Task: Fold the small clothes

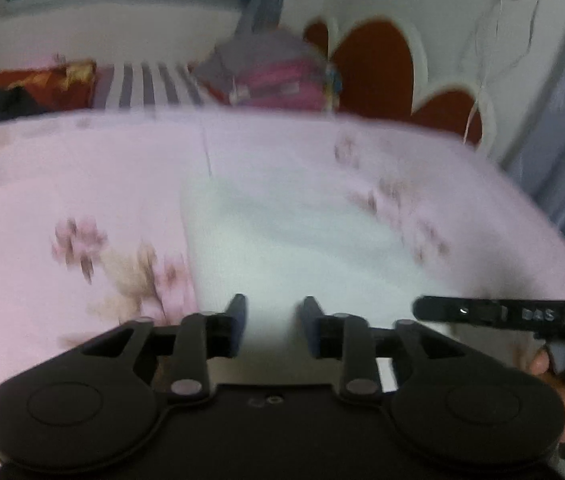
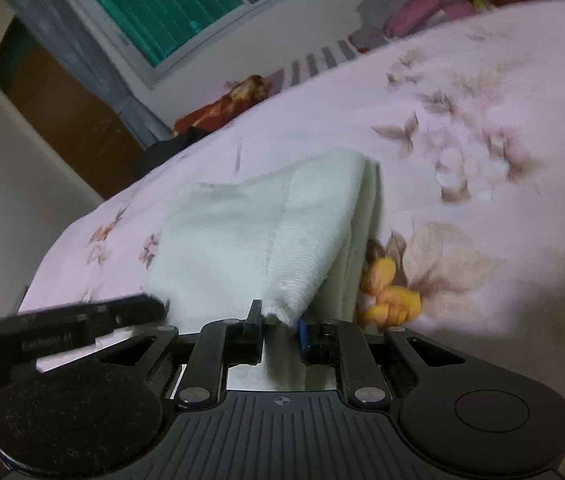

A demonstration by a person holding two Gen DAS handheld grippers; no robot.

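A folded white cloth [image 1: 290,232] lies on the pink flowered bedsheet [image 1: 62,184], blurred in the left wrist view. My left gripper [image 1: 274,312] hovers at its near edge, jaws apart, with flat white fabric showing in the gap and no bunching at the pads. My right gripper [image 1: 420,306] reaches in from the right. In the right wrist view the white cloth [image 2: 250,224] rises in a tented fold from the bedsheet [image 2: 482,100]. My right gripper [image 2: 279,318] is pinched on its near corner. The left gripper [image 2: 160,304] sits at the cloth's left edge.
A pile of pink and grey clothes [image 1: 278,76] and a red patterned pillow [image 1: 42,80] lie at the far side of the bed, by a red and white headboard [image 1: 374,64]. A yellow-orange shape [image 2: 386,292] shows beside the cloth's right edge. A hand [image 1: 554,368] holds the right gripper.
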